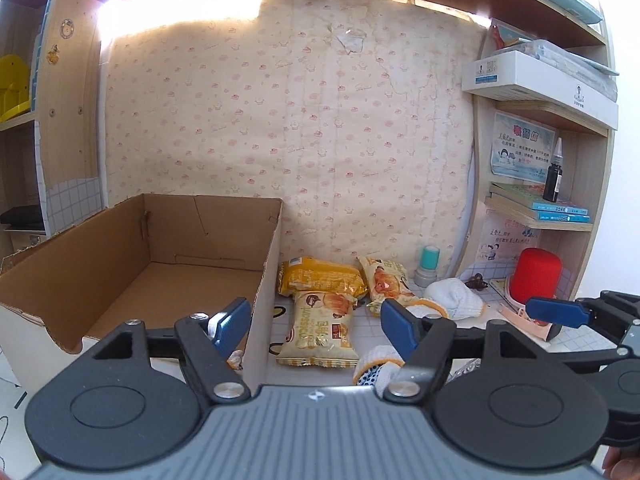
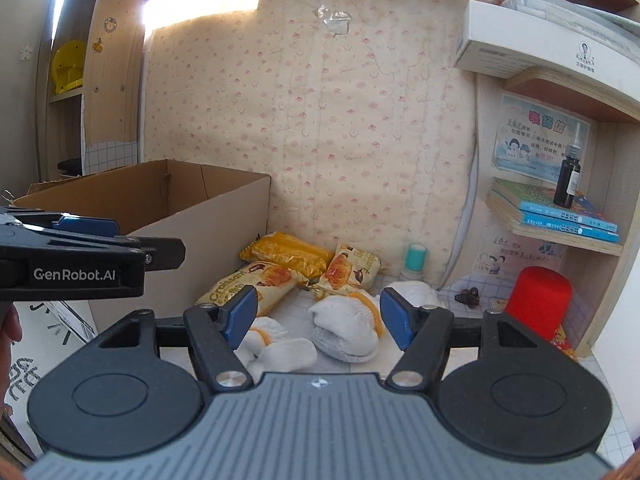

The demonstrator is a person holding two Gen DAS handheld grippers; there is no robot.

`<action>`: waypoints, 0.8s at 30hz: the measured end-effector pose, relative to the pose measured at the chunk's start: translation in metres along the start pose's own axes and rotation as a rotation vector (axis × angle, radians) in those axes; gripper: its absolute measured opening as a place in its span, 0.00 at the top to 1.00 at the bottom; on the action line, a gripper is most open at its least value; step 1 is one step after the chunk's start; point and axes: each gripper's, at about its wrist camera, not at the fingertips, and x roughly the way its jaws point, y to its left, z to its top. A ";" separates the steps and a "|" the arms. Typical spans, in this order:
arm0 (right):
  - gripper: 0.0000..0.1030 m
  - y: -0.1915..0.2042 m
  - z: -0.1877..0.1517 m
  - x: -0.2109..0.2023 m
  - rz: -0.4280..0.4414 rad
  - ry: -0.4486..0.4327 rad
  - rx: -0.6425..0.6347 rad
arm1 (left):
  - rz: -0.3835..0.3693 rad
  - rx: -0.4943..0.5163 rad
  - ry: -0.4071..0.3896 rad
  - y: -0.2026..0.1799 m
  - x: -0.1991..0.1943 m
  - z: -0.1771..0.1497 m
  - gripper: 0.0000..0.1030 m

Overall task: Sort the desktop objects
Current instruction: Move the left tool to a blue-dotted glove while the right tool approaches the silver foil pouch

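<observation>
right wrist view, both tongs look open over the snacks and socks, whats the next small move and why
Probably ease the right tongs down onto the rolled white sock and close. It lies framed between the open, empty pads, nearer than the croissant packet, and the cardboard box stands open to the left.

box [image 1: 120, 248]: brown card
snack packets [image 1: 320, 280]: yellow, orange print
socks [image 2: 348, 332]: white, yellow cuffs
cylinder [image 2: 540, 300]: red
gripper pads [image 2: 240, 314]: blue
backdrop cloth [image 1: 300, 120]: cream, pink motifs
</observation>
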 end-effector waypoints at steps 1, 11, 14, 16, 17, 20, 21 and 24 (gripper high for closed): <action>0.35 -0.004 -0.005 0.000 -0.008 0.009 0.006 | -0.003 -0.005 -0.006 0.000 -0.002 0.000 0.28; 0.32 -0.018 -0.033 0.012 -0.029 0.089 0.023 | -0.050 0.096 -0.068 -0.028 -0.009 -0.005 0.28; 0.28 -0.018 -0.039 0.016 -0.031 0.105 0.015 | -0.101 0.118 -0.037 -0.037 -0.004 -0.014 0.28; 0.24 -0.021 -0.043 0.019 -0.033 0.119 0.021 | -0.124 0.129 -0.015 -0.042 0.001 -0.020 0.28; 0.23 -0.022 -0.045 0.020 -0.034 0.126 0.025 | -0.135 0.128 0.001 -0.042 0.005 -0.022 0.28; 0.21 -0.026 -0.052 0.025 -0.034 0.154 0.023 | -0.154 0.111 0.045 -0.043 0.016 -0.028 0.28; 0.20 -0.026 -0.054 0.026 -0.036 0.160 0.017 | -0.163 0.104 0.060 -0.043 0.020 -0.030 0.28; 0.17 -0.027 -0.057 0.029 -0.029 0.166 -0.001 | -0.168 0.083 0.100 -0.042 0.032 -0.034 0.28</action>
